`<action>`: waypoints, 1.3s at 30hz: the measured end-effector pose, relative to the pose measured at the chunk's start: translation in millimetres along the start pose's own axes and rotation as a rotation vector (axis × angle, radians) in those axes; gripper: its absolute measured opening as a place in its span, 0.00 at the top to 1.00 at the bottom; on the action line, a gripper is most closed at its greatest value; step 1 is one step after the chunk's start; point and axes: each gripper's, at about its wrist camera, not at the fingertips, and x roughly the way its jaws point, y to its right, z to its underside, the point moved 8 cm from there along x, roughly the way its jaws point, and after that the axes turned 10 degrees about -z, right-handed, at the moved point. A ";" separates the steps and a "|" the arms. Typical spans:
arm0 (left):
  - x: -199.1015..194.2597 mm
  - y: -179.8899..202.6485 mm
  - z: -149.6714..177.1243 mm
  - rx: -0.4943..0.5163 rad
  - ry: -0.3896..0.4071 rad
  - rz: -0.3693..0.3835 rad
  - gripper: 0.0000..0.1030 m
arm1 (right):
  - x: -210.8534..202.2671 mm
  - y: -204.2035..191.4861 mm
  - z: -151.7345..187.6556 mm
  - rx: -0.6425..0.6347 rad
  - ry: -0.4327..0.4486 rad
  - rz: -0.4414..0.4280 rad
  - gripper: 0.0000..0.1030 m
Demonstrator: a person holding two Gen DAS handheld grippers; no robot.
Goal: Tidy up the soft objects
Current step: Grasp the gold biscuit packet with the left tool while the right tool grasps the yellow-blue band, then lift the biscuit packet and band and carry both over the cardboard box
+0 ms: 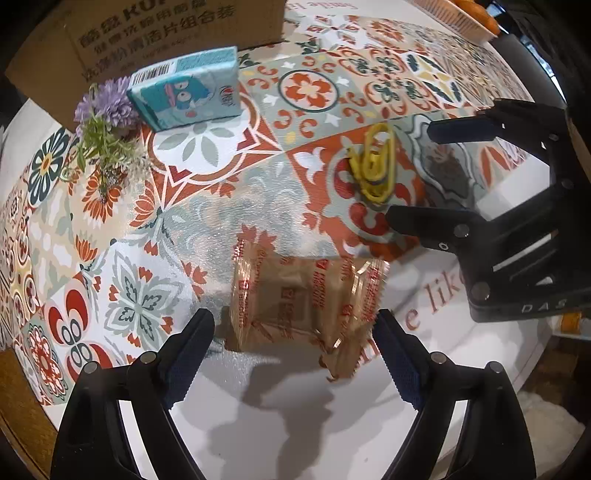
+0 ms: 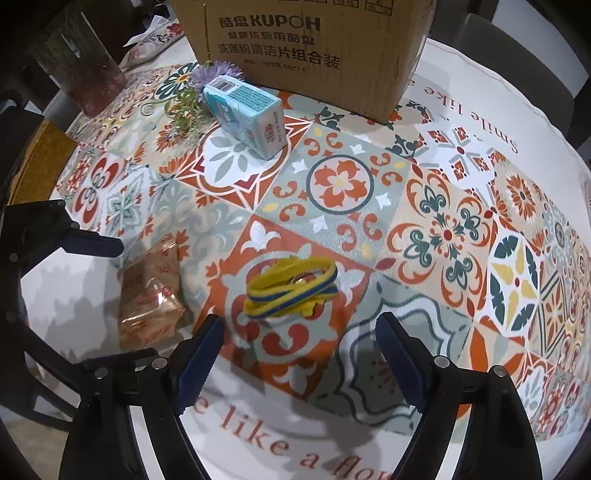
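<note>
A brown crinkly snack packet point(image 1: 303, 306) lies on the patterned tablecloth point(image 1: 207, 192). My left gripper point(image 1: 295, 328) hovers open just over it, one finger on each side and the pads not pressing. A coiled yellow band with a blue stripe point(image 2: 291, 288) lies flat just ahead of my right gripper point(image 2: 301, 328), whose jaws stand wide with nothing between them. The left wrist view shows the same band point(image 1: 373, 166) between the right gripper's fingers point(image 1: 424, 221). A light blue tissue pack point(image 2: 247, 114) sits farther back.
A large cardboard box point(image 2: 303, 48) stands at the back of the table, with a purple artificial flower point(image 2: 210, 74) beside the tissue pack. A dark glass vessel point(image 2: 81, 62) is at the far left. An orange basket point(image 1: 461, 14) sits at the far edge.
</note>
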 end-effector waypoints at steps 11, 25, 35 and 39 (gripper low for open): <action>16.4 -9.5 -0.7 -0.100 0.000 0.020 0.18 | 21.5 -0.9 -10.6 -0.027 0.002 0.020 0.18; 19.4 -37.1 11.6 -0.250 0.062 -0.004 0.41 | 23.9 -3.7 -14.0 -0.021 0.072 0.059 0.36; 3.2 -37.8 24.6 -0.325 0.098 0.008 0.45 | 8.2 -8.0 -3.2 0.024 0.122 0.044 0.45; -9.1 -34.8 20.1 -0.338 0.128 -0.003 0.46 | -4.5 -11.7 1.0 0.040 0.155 0.045 0.45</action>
